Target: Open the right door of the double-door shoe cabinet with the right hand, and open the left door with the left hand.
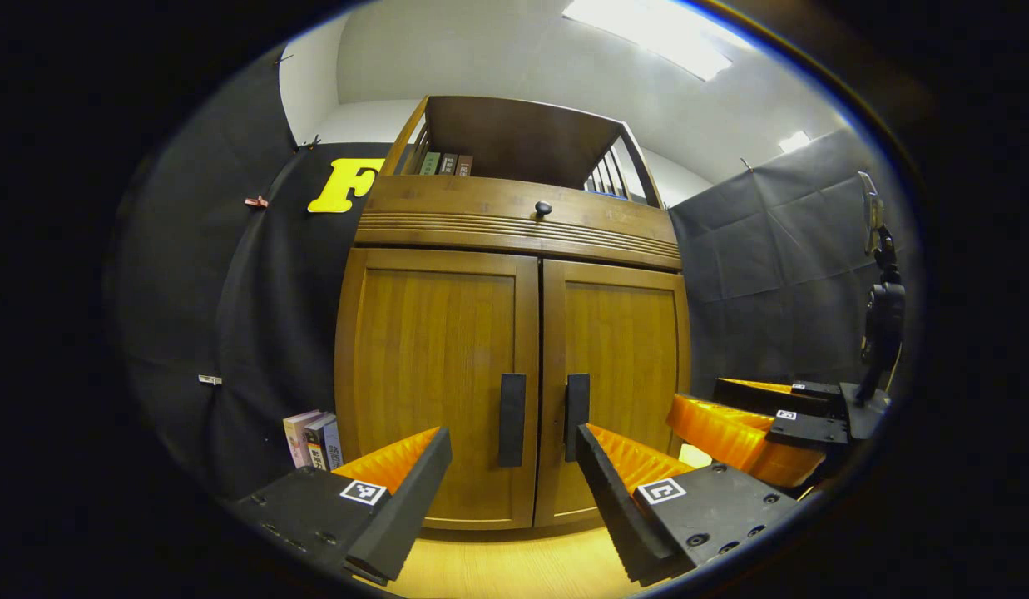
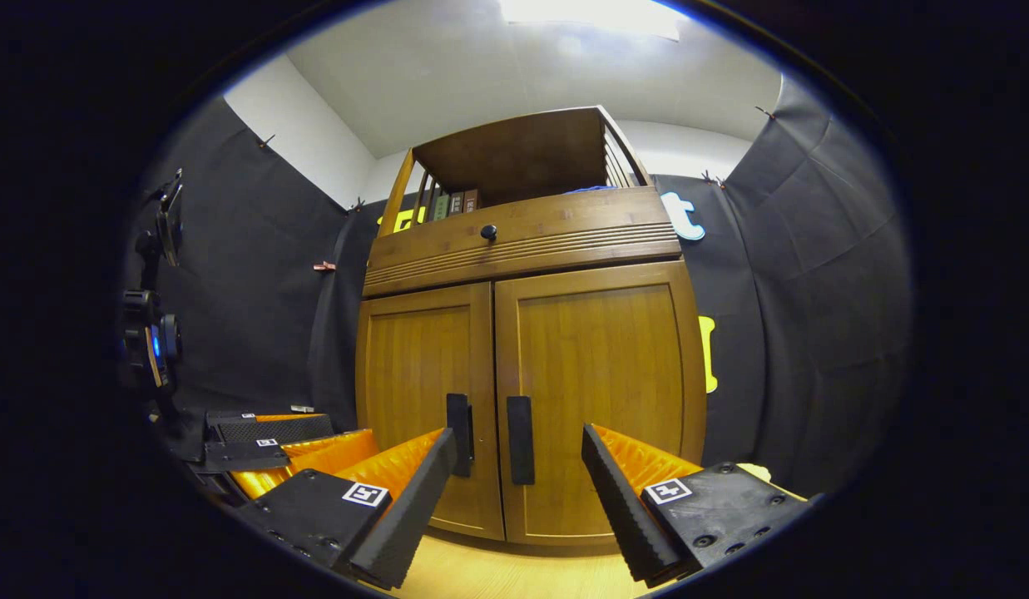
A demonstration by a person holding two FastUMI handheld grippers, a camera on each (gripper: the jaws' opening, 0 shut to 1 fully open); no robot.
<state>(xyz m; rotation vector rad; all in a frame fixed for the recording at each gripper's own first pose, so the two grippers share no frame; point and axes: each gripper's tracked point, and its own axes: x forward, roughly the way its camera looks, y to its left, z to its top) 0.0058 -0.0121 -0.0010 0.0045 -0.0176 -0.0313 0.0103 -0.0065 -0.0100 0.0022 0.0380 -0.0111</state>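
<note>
Brown wooden double-door shoe cabinet (image 2: 522,366) sits mid-frame, both doors shut. The right gripper (image 2: 518,478) and left gripper (image 1: 514,474) hang spread wide, each squared up to its dark vertical handle (image 2: 520,439) (image 1: 512,418), probably lining up pulls.

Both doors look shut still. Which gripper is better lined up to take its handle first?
Right. The right gripper is open, and the right door's handle stands centred in its gap. The left gripper is also open and frames the left door's handle, but the task names the right door first.
</note>
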